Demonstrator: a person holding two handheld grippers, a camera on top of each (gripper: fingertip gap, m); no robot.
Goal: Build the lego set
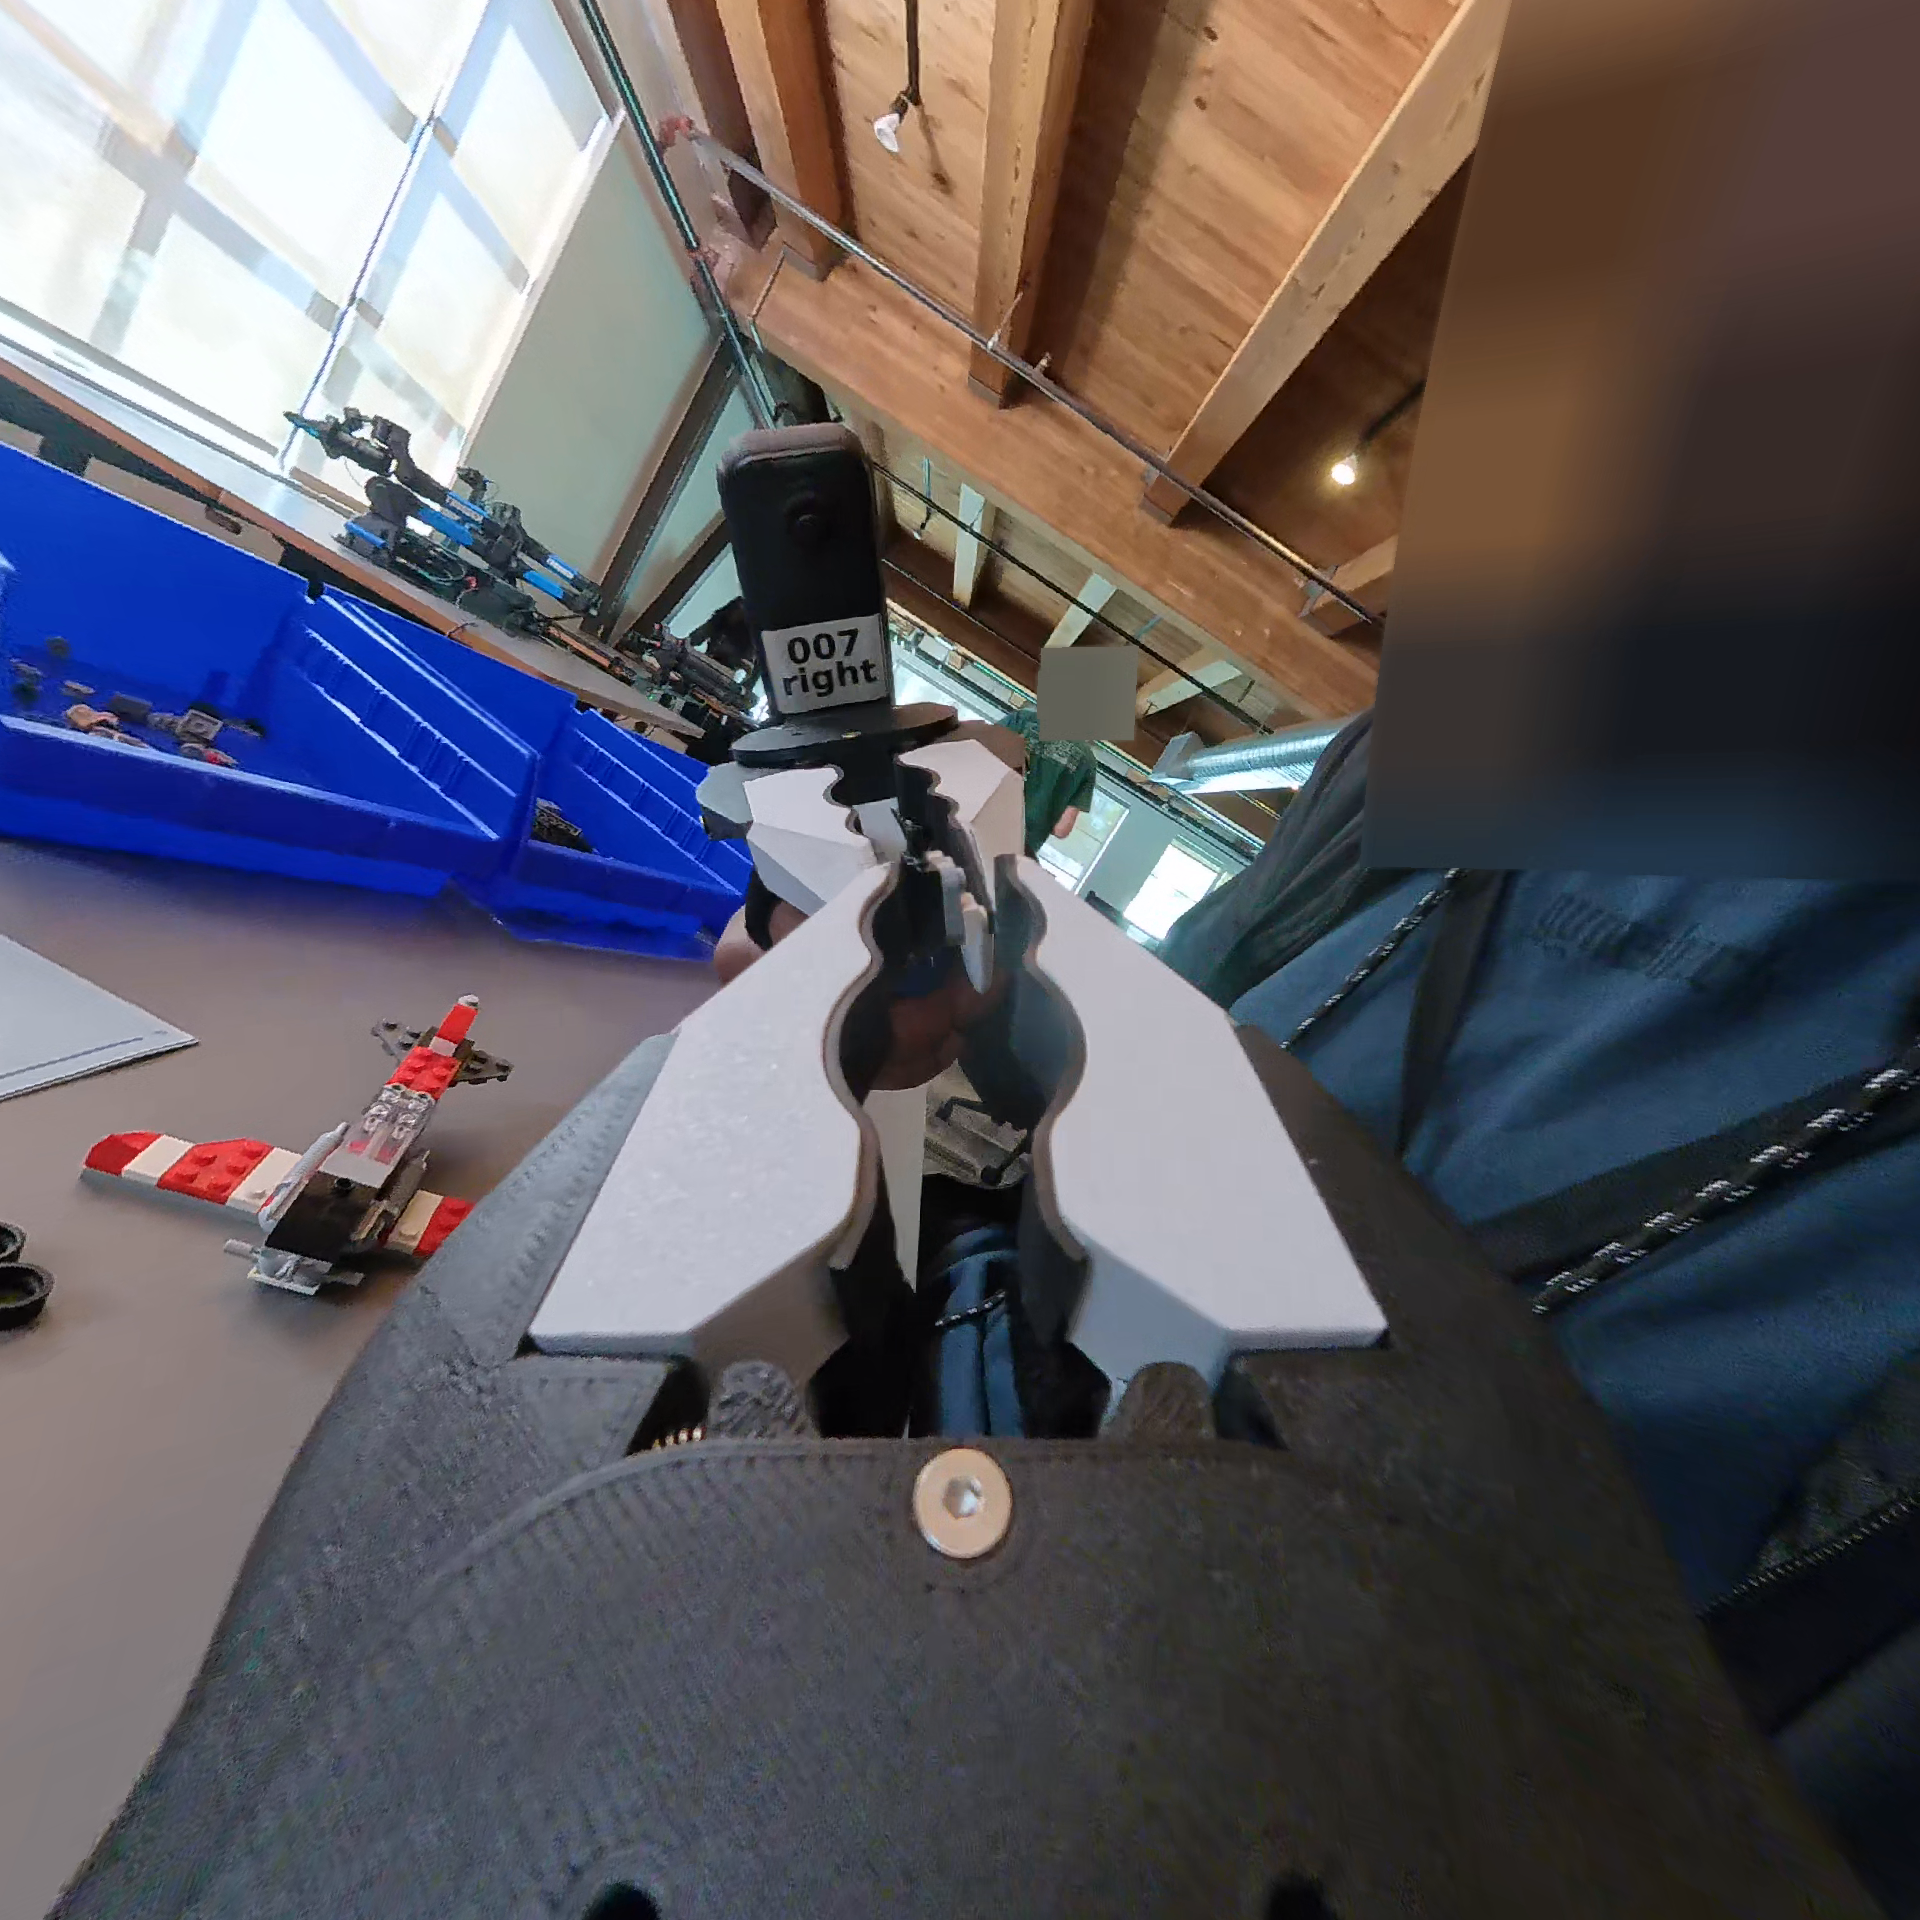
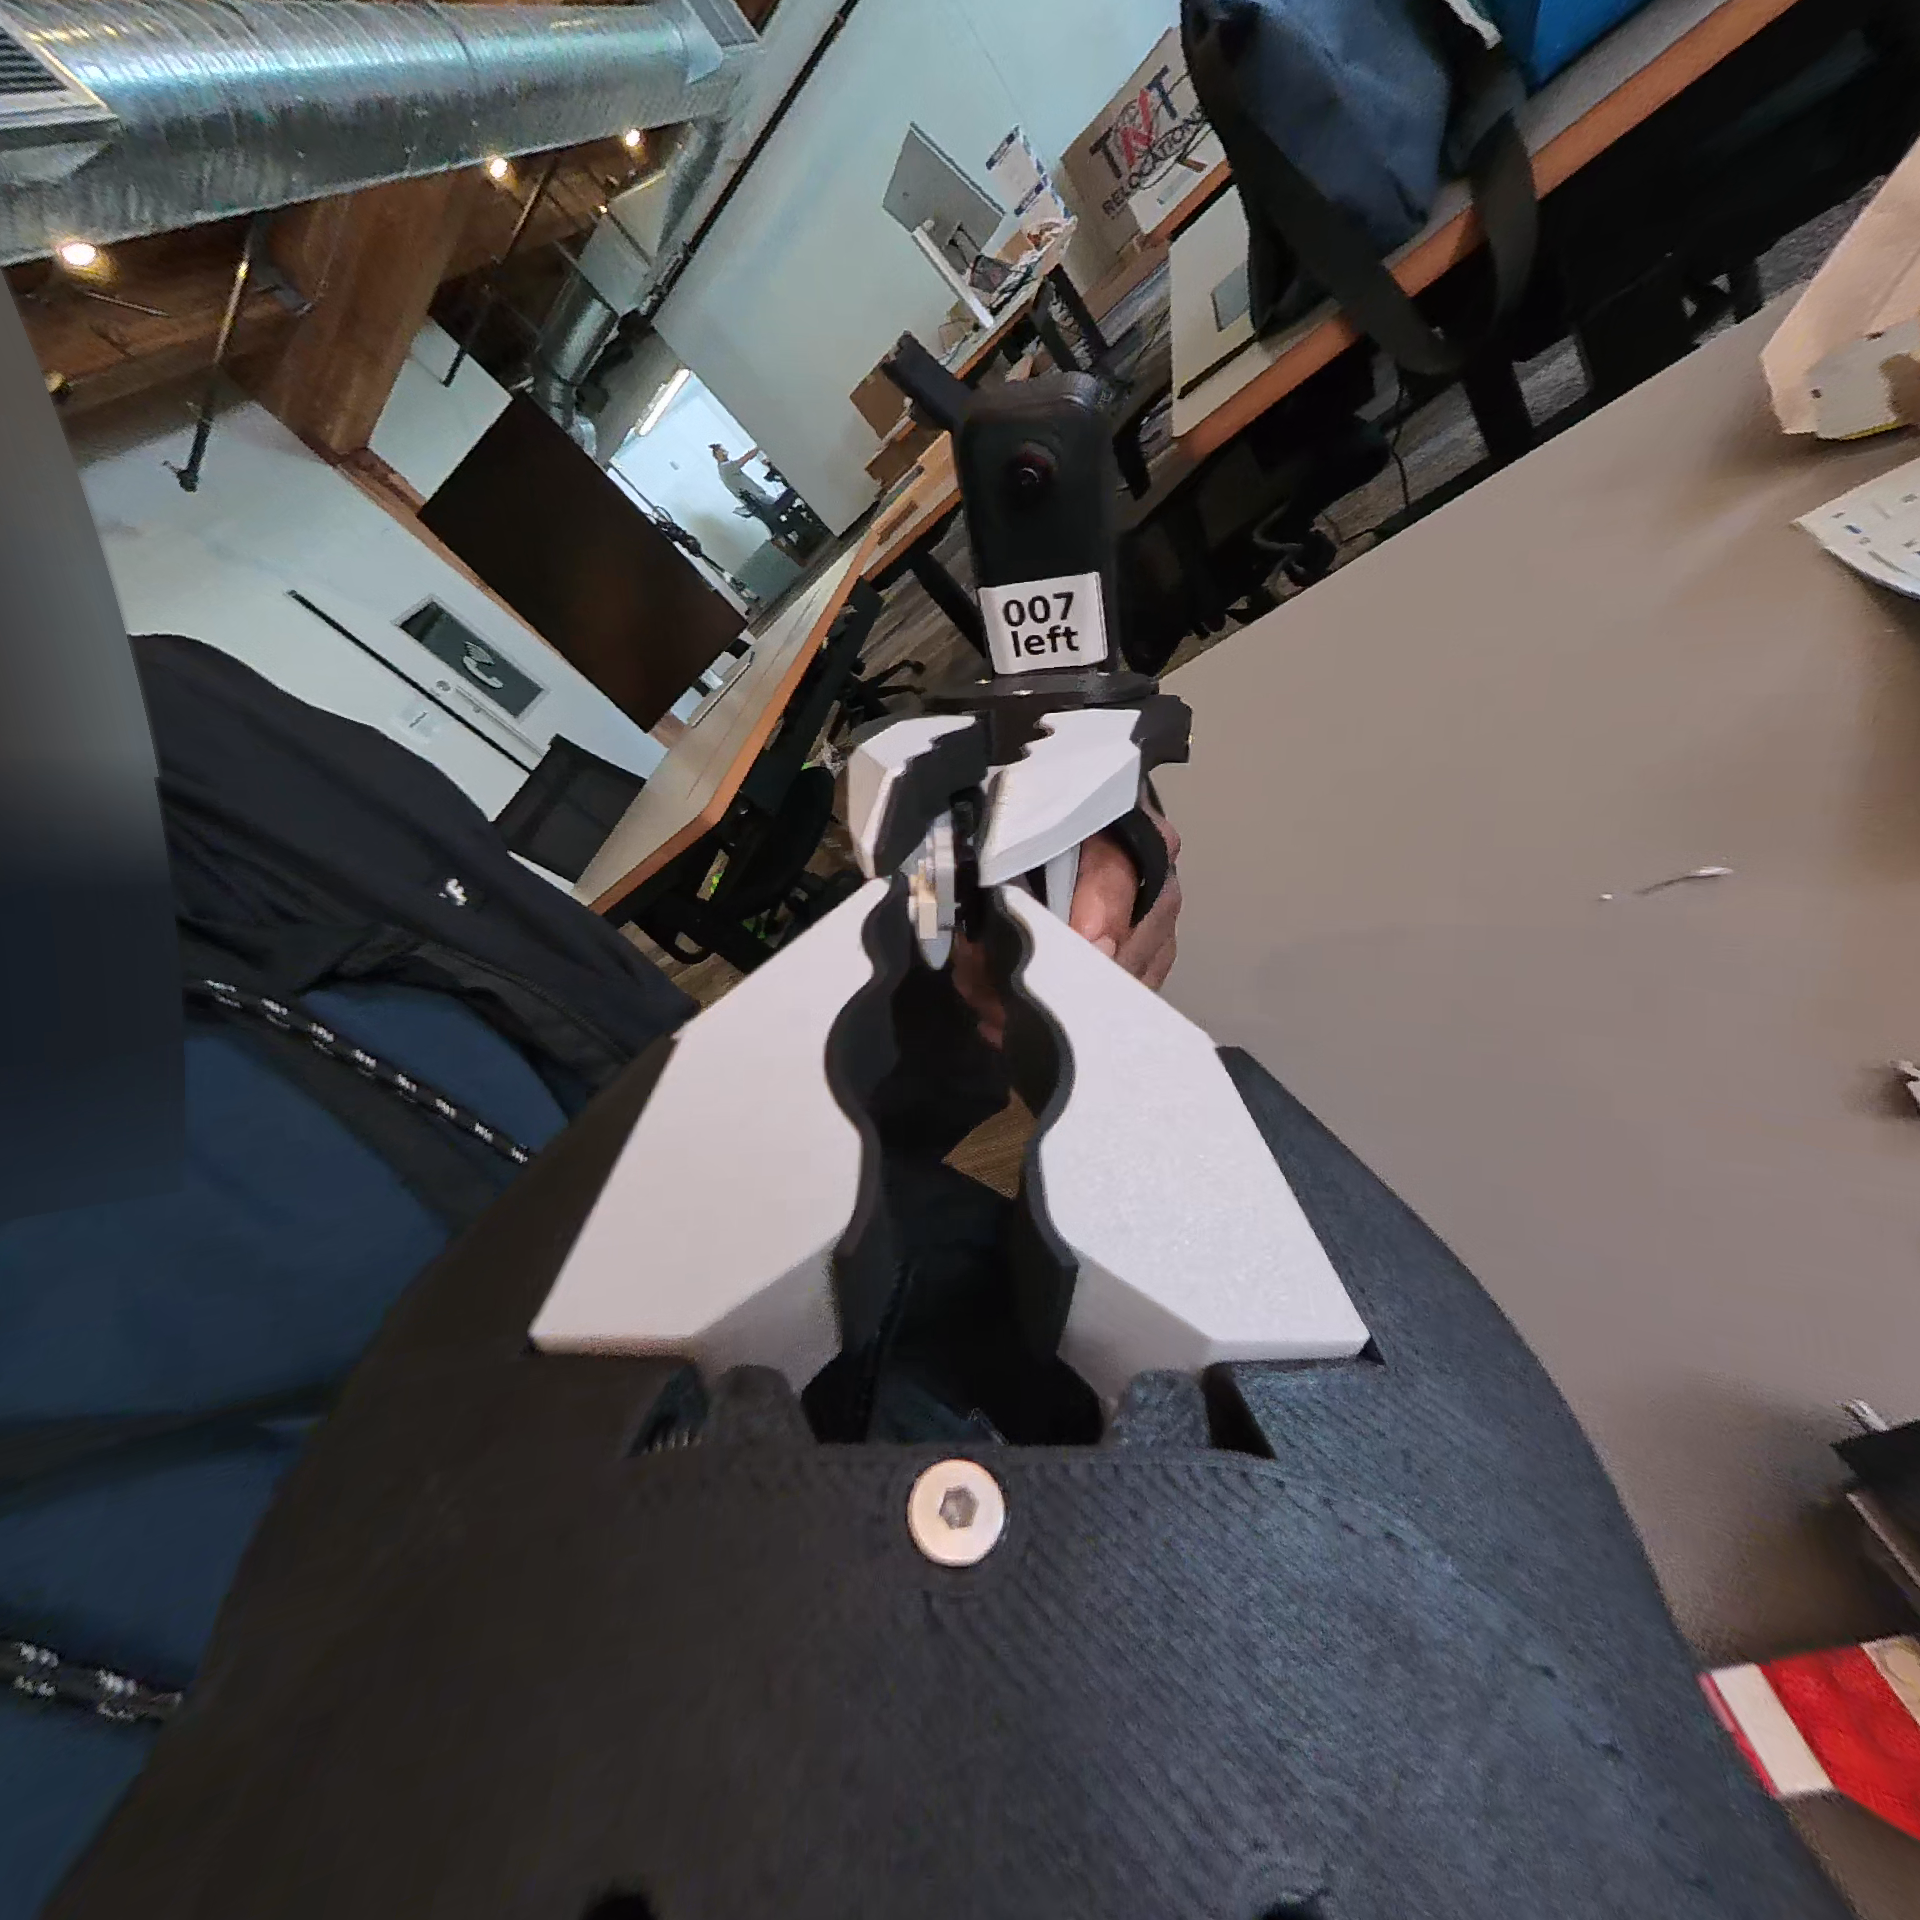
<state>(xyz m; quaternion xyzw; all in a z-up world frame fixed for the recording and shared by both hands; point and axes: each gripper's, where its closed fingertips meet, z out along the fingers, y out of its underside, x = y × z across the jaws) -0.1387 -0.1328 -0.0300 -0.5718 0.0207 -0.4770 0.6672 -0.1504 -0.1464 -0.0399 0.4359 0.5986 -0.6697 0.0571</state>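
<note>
Both grippers are raised above the table and meet tip to tip. My left gripper [image 1: 945, 888] is shut on a small grey and black lego sub-assembly [image 1: 961, 904]. My right gripper [image 2: 935, 902] is shut on the same small assembly [image 2: 928, 888] from the opposite side. The right gripper [image 1: 894, 821] faces me in the left wrist view, and the left gripper [image 2: 971, 821] faces me in the right wrist view. Which part each one grips is hard to tell. A partly built plane [image 1: 312, 1174] with red and white striped wings lies on the grey table [image 1: 156, 1455], to the left below.
Blue bins [image 1: 364, 748] holding loose pieces stand at the back left. A grey sheet [image 1: 62, 1018] and two black wheels [image 1: 21, 1278] lie at the left. A red and white striped item [image 2: 1829, 1714], papers [image 2: 1870, 540] and a brown bag [image 2: 1849, 312] are on the right. The person's dark blue jacket [image 1: 1558, 1143] is close by. My left and right fingertips are right by each other.
</note>
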